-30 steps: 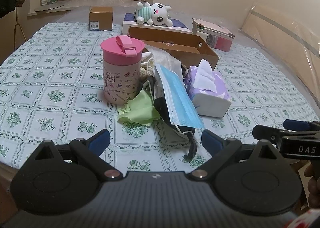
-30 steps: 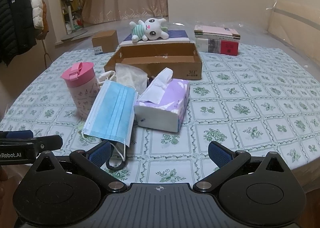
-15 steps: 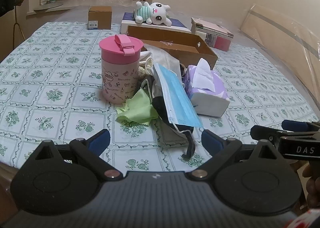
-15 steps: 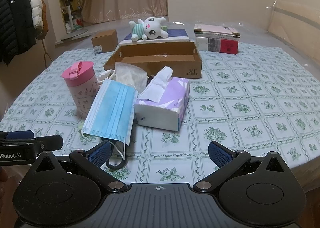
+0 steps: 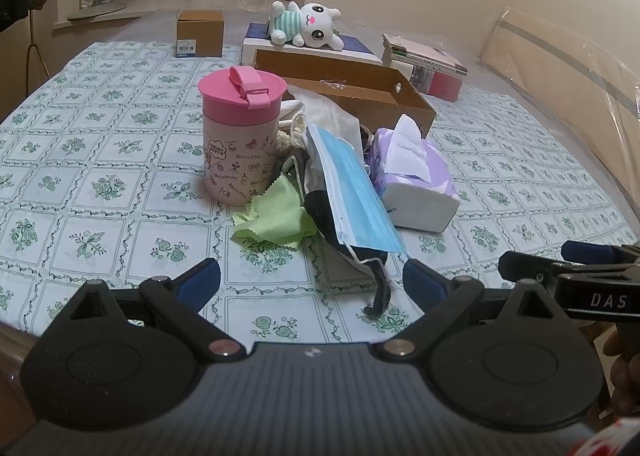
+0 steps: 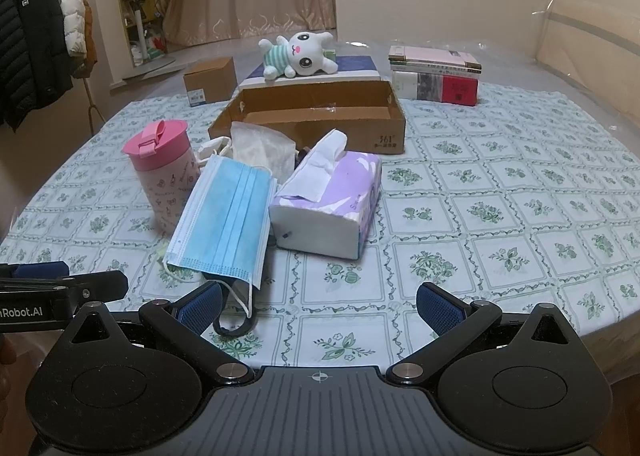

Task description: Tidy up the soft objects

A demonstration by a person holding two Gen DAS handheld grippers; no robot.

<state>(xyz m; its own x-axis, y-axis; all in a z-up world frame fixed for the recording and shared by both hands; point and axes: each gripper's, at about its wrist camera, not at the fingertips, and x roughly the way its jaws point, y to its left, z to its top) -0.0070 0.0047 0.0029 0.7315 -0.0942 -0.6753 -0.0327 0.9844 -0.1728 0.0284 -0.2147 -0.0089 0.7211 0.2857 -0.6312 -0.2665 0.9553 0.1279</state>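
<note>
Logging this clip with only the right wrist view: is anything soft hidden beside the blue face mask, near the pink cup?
Observer: Yes. The left wrist view shows a light green cloth with zigzag edges lying on the table in front of the pink lidded cup.
Operator: And the dark strap below the mask?
Observer: It seems to run from a dark fabric piece that lies under the blue pleated face mask and overlaps the green cloth's edge.
Operator: Is the left gripper holding anything?
Observer: No. The left gripper is open, with only tablecloth between its fingers.
</note>
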